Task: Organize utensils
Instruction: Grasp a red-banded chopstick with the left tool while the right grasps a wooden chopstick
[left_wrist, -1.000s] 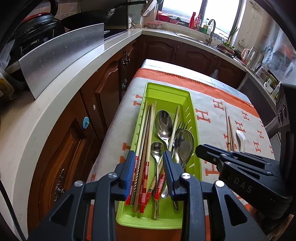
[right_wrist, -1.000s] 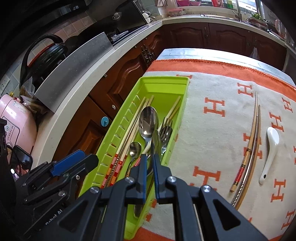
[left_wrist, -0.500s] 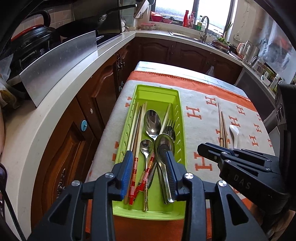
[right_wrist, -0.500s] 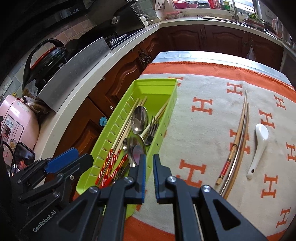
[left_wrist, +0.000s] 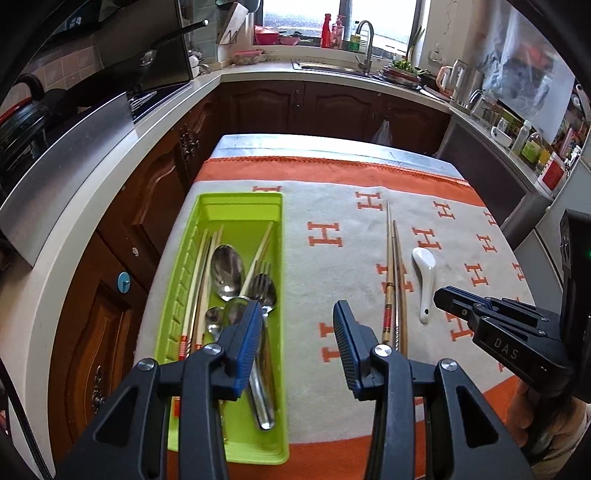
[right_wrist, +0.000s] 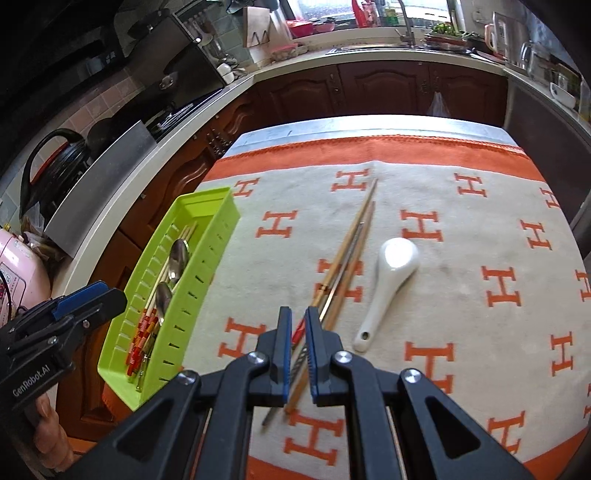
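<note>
A green tray (left_wrist: 240, 197) (right_wrist: 221, 229) lies on the left of the cloth and holds several chopsticks, metal spoons (left_wrist: 226, 266) and a fork. Loose chopsticks (left_wrist: 393, 258) (right_wrist: 351, 243) and a white ceramic spoon (left_wrist: 424, 280) (right_wrist: 391, 273) lie on the cloth to its right. My left gripper (left_wrist: 297, 325) (right_wrist: 85, 302) hovers over the tray's right wall, its jaws opening with nothing between them. My right gripper (right_wrist: 298, 325) (left_wrist: 461, 302) is shut and empty, above the near ends of the loose chopsticks.
The table wears a grey cloth (right_wrist: 480, 221) with orange H marks and an orange border. A white counter (left_wrist: 92, 192) over dark wood cabinets runs along the left and far sides, with a black kettle (right_wrist: 55, 166), a sink and bottles on it.
Both grippers have moved right, off the tray and toward the loose chopsticks and white spoon. The left jaws stand wider than before. The right jaws look the same.
</note>
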